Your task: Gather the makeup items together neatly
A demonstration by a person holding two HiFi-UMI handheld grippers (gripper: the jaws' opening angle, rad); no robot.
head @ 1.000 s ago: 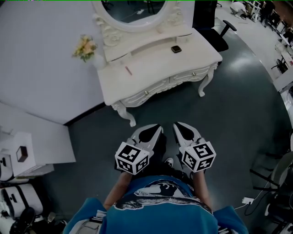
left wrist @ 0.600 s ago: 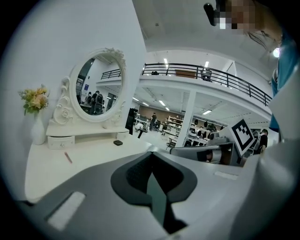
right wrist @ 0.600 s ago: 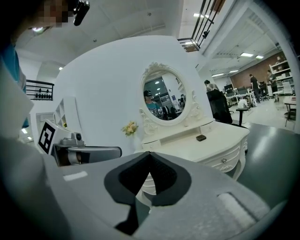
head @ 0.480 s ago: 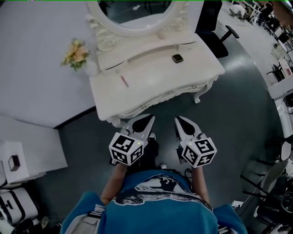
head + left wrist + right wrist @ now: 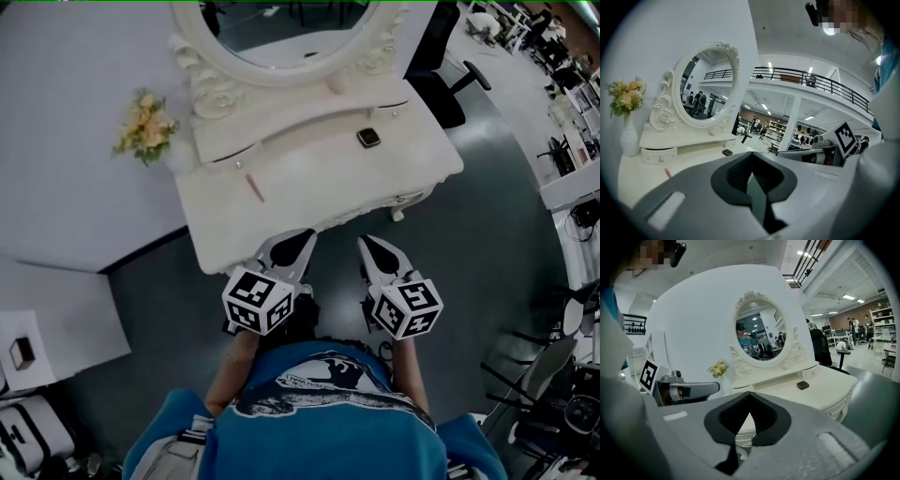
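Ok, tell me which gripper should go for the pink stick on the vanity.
Left, probably. The left gripper lies nearer the pink stick; the right gripper faces the dark compact. Both are shut and empty.

Dim, even light; fisheye-bent edges.

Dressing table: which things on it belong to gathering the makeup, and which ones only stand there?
For the job:
- thin pink stick
- small dark square case

Only standing there:
- flowers in a white vase
- oval mirror
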